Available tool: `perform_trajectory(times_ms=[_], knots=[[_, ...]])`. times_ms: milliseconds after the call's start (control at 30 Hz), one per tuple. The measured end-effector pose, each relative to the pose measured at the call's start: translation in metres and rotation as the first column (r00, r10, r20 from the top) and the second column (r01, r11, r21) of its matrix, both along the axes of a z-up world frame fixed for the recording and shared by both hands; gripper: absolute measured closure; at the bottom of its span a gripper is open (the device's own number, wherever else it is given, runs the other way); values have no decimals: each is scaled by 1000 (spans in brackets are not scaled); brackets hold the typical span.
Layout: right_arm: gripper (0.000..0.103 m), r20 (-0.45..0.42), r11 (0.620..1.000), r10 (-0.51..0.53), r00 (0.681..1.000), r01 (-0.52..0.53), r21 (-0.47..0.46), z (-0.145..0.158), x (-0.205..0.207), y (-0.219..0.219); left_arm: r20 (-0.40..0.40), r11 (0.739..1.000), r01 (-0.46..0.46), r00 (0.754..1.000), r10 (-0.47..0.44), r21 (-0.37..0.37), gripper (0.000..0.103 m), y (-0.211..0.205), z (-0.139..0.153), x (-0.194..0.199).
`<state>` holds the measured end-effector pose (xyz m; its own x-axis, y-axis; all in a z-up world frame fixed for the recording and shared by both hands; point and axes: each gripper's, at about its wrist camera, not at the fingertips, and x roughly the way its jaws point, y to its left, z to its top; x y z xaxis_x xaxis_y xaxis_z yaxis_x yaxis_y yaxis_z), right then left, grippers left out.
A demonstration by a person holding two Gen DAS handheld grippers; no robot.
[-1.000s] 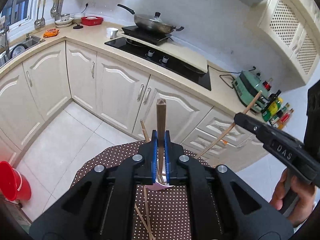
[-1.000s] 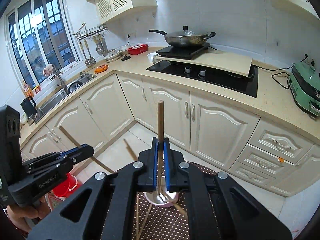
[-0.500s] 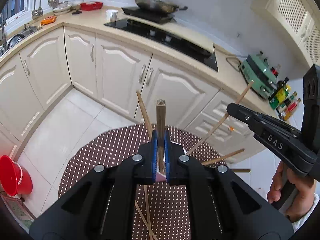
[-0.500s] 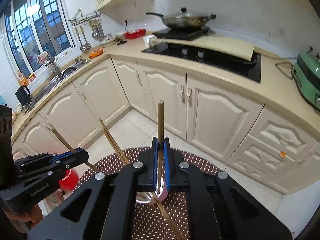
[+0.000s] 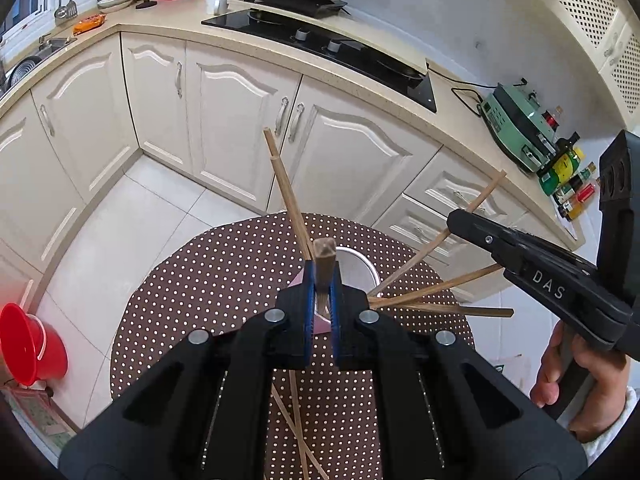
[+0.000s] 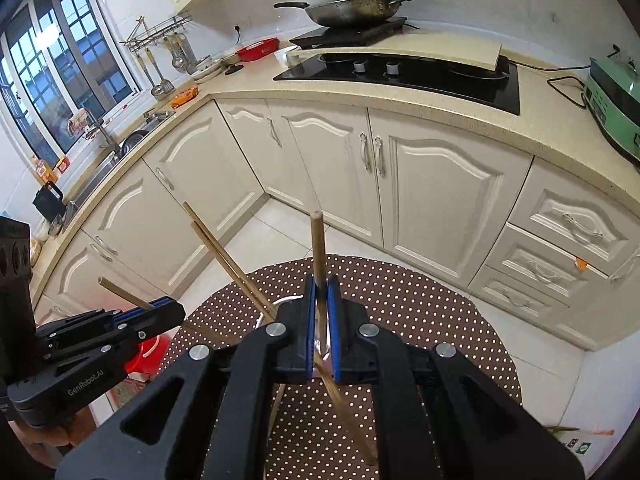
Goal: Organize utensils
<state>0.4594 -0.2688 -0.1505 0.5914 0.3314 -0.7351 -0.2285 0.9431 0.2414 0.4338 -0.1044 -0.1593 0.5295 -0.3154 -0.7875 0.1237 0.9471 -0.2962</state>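
Note:
A pink cup (image 5: pixel 357 266) with a metal inside stands on the round brown dotted table (image 5: pixel 200 280), and several wooden chopsticks (image 5: pixel 286 192) fan out of it. My left gripper (image 5: pixel 322 292) is shut on one chopstick (image 5: pixel 324 249) right over the cup; its lower end is hidden. On the right, my right gripper (image 5: pixel 456 220) is shut on a slanted chopstick (image 5: pixel 486 194) that runs down to the cup's rim. In the right wrist view, the right gripper (image 6: pixel 321 316) pinches its chopstick (image 6: pixel 317 248) above the cup (image 6: pixel 280 303). The left gripper (image 6: pixel 176 312) is at the left.
Loose chopsticks (image 5: pixel 296 432) lie on the table near me. A red bucket (image 5: pixel 28 344) stands on the tiled floor to the left. White cabinets (image 6: pixel 440 184) and a counter with a hob (image 6: pixel 400 72) curve behind the table. A hand (image 5: pixel 576 376) holds the right gripper.
Both grippers sank toward the table and tipped further down, each still pinching its chopstick. The cup and its fanned chopsticks have come into view just ahead of the jaws.

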Motion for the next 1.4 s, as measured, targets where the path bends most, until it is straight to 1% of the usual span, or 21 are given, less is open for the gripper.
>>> perform_trajectory(times_ms=[200,267,467,700,800,833,900,933,1067,1100,1167,1267,1400], knots=[[96,-11,1000,-12,1000,12,9,-2,-4,3,-5,1000,-3,1000,3,-17,95,1,0,-5],[95,-22,999,-22,1000,23,36,-2,-5,2,-10,1000,-3,1000,3,-12,95,3,1,-5],[95,-14,998,-37,999,37,55,3,-14,4,-2,1000,-10,1000,10,1,95,13,9,-13],[93,23,997,-63,998,61,56,18,-32,8,9,1000,-11,1000,11,-4,95,23,18,-26],[88,50,996,-78,996,75,55,28,-42,10,21,1000,-5,1000,5,11,91,24,23,-32],[85,66,995,-84,994,81,50,32,-47,11,29,1000,-5,1000,4,16,85,25,25,-35],[79,96,995,-97,991,93,44,40,-55,12,40,1000,-9,999,8,10,65,28,28,-40],[78,106,994,-103,989,98,47,43,-58,13,54,1000,-14,998,14,4,52,30,31,-43],[77,128,993,-117,985,111,48,51,-69,15,73,1000,5,997,-5,4,52,33,38,-51],[77,132,992,-120,984,114,49,53,-73,16,83,1000,6,996,-6,4,50,34,41,-55],[77,137,992,-124,983,118,48,56,-78,19,101,1000,9,995,-9,3,41,37,45,-61],[77,142,992,-125,982,119,47,57,-88,23,125,1000,13,992,-14,14,37,40,51,-70],[77,148,991,-127,981,120,54,57,-101,30,153,999,13,988,-18,35,35,47,57,-83]])
